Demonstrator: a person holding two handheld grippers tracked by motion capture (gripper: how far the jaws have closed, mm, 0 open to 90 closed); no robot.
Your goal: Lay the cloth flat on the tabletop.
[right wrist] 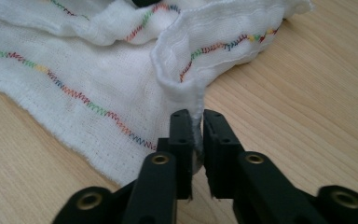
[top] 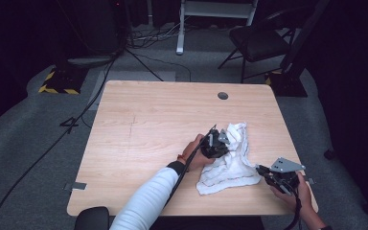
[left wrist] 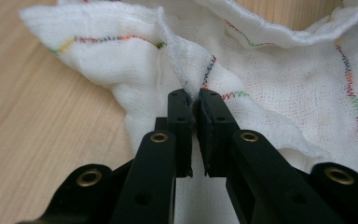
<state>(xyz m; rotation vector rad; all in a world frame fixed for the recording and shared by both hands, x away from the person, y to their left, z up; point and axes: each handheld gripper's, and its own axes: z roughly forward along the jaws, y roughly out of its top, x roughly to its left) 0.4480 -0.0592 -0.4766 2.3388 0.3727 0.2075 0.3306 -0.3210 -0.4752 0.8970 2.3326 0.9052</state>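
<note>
A white cloth (top: 227, 165) with rainbow zigzag stitching lies crumpled on the right half of the wooden table (top: 143, 129). My left gripper (top: 215, 143) sits at the cloth's left side, shut on a raised fold of the cloth (left wrist: 186, 70); in the left gripper view the left gripper (left wrist: 194, 95) pinches that ridge between its black jaws. My right gripper (top: 263, 171) is at the cloth's right corner near the table's front edge. In the right gripper view the right gripper (right wrist: 195, 116) is shut on a hemmed edge of the cloth (right wrist: 186, 79).
A dark round grommet (top: 223, 95) is set in the table near its far edge. Beyond the table stand a black chair (top: 258, 40) and a white frame leg (top: 180, 28), with cables (top: 76, 120) on the grey carpet at the left.
</note>
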